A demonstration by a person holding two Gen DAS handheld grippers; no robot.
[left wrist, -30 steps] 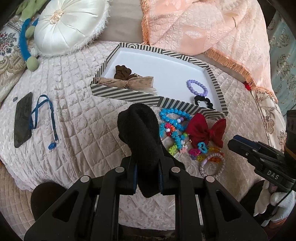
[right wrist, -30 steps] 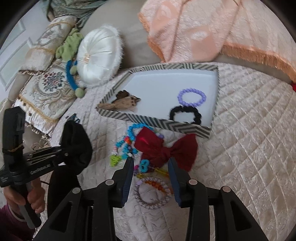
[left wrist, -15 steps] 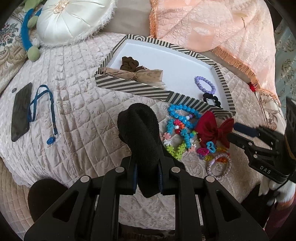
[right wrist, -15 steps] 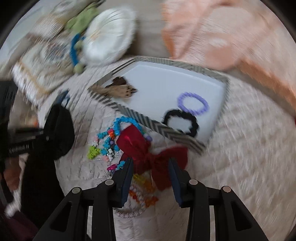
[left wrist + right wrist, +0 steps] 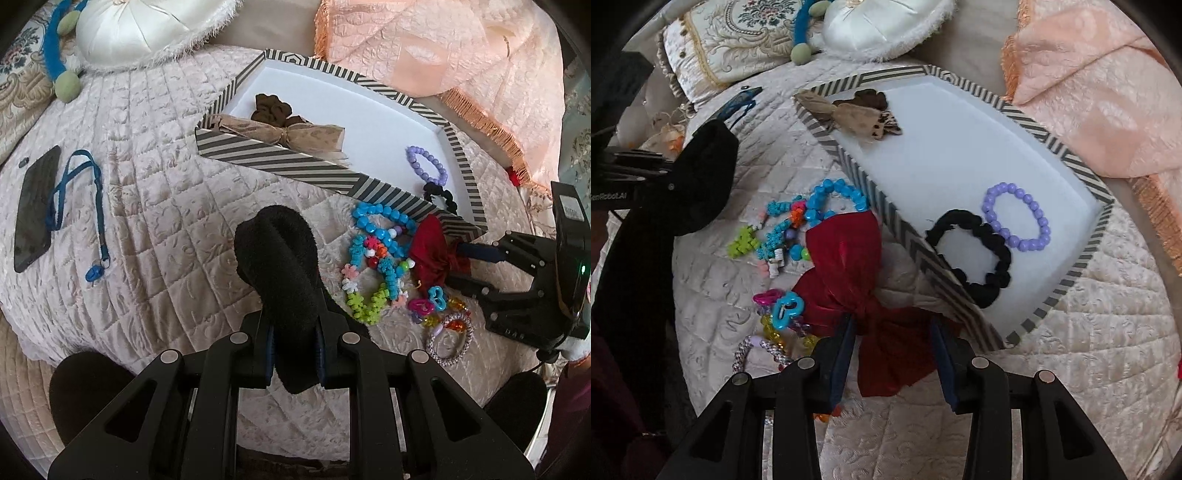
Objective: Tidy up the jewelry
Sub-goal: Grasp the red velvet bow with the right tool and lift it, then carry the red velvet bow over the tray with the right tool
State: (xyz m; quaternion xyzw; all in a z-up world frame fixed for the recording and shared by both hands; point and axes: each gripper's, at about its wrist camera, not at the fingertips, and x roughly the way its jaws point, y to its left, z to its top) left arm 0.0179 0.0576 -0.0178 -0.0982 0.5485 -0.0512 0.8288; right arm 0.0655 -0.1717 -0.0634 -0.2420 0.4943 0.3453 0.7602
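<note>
Red and shiny, the bow (image 5: 846,273) lies on the bed (image 5: 1108,332) at the bottom middle of the right view, just beside the striped box (image 5: 871,199). The right claw (image 5: 892,354) is open around the bow's knot. The left claw (image 5: 293,345) squeezes a fuzzy black band (image 5: 284,273).

Bow (image 5: 849,266) sits between the right gripper (image 5: 892,354) jaws, knot near the left pad. Box (image 5: 1067,284) lies ahead-right of that claw, two bracelets (image 5: 1015,218) placed inside it. Bead pile (image 5: 786,229) is found ahead-left. Left gripper (image 5: 295,354) is clamped on a scrunchie (image 5: 280,266), with a phone (image 5: 35,206) far left of it.
</note>
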